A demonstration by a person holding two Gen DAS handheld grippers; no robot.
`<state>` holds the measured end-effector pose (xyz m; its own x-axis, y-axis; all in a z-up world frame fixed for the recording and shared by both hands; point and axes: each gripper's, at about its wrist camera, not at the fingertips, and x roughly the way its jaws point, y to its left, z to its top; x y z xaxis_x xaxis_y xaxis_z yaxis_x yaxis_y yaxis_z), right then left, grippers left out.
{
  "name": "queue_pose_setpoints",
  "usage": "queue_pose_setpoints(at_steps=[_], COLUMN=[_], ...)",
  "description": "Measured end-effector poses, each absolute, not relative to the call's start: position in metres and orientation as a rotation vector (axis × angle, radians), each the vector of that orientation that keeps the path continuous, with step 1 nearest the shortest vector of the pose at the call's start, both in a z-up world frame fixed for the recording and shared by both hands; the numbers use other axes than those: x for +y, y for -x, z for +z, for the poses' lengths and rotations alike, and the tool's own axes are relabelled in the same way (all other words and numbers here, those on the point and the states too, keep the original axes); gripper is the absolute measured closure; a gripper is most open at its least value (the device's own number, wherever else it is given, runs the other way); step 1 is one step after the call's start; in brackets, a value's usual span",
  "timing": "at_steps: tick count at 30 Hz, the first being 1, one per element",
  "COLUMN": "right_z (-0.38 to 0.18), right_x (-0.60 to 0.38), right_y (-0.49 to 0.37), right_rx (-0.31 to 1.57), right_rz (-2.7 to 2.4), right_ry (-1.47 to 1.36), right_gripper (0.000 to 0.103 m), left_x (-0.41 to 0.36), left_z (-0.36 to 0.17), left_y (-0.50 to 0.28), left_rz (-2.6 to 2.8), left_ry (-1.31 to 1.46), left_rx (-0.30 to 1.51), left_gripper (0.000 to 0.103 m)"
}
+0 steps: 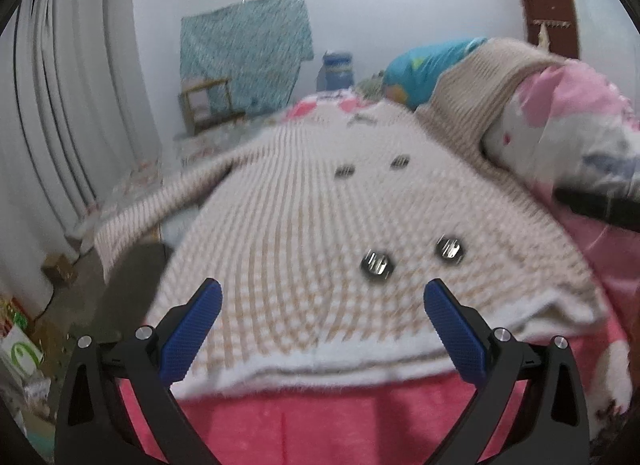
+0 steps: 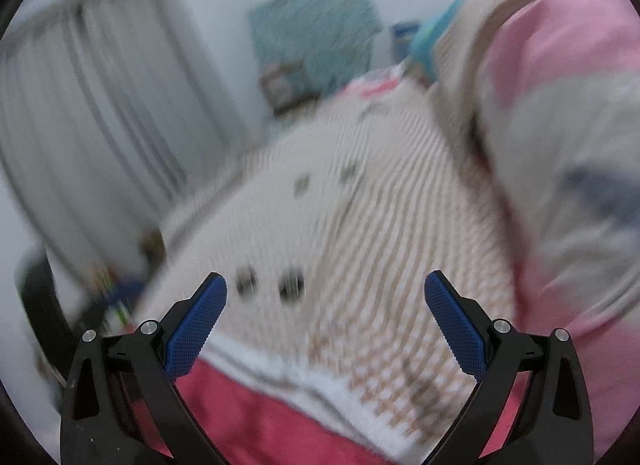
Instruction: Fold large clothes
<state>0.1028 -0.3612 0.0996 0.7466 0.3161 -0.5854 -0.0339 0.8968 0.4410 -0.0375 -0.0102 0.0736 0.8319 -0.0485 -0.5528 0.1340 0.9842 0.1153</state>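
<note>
A cream-and-tan checked knit cardigan with dark metal buttons [image 1: 320, 201] lies spread flat, front up, on a bed covered by a pink fleece blanket [image 1: 320, 417], its white hem nearest both cameras and one sleeve trailing off the bed's left edge. The left hand-held gripper [image 1: 322, 301] hovers over the hem with jaws spread wide, holding nothing; the right hand-held gripper [image 2: 326, 295] is likewise released above the hem's right part, though that view is blurred. The step in hand looks like taking the hem for a first fold. To do it well, each gripper should pinch through the white band near a corner, both layers together, then lift evenly so the knit does not stretch or skew.
</note>
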Motion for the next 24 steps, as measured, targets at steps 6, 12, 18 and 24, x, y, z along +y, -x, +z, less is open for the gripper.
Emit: queue_pose_setpoints(at_steps=[6,12,18,24], right_z=[0.178,0.202,0.185,0.174], right_x=[-0.449,-0.547,-0.624,-0.652], right_y=[-0.103,-0.111,-0.143,-0.155], right_rx=[0.510,0.359,0.293,0.286], right_rz=[0.023,-0.192,-0.251,-0.266], right_ry=[-0.564,-0.806,-1.021,-1.084], right_gripper=[0.008,0.008,0.016,0.050], left_x=[-0.035,-0.107,-0.209,-0.284], left_z=[0.123,0.171,0.220,0.242], left_y=[0.011,-0.031,-0.062,-0.083], left_rz=[-0.260,-0.499,-0.729,-0.843], left_ry=[-0.093,-0.136,-0.291,-0.413], left_rx=[0.555,0.547,0.509,0.464], left_gripper=[0.013,0.039,0.050,0.057])
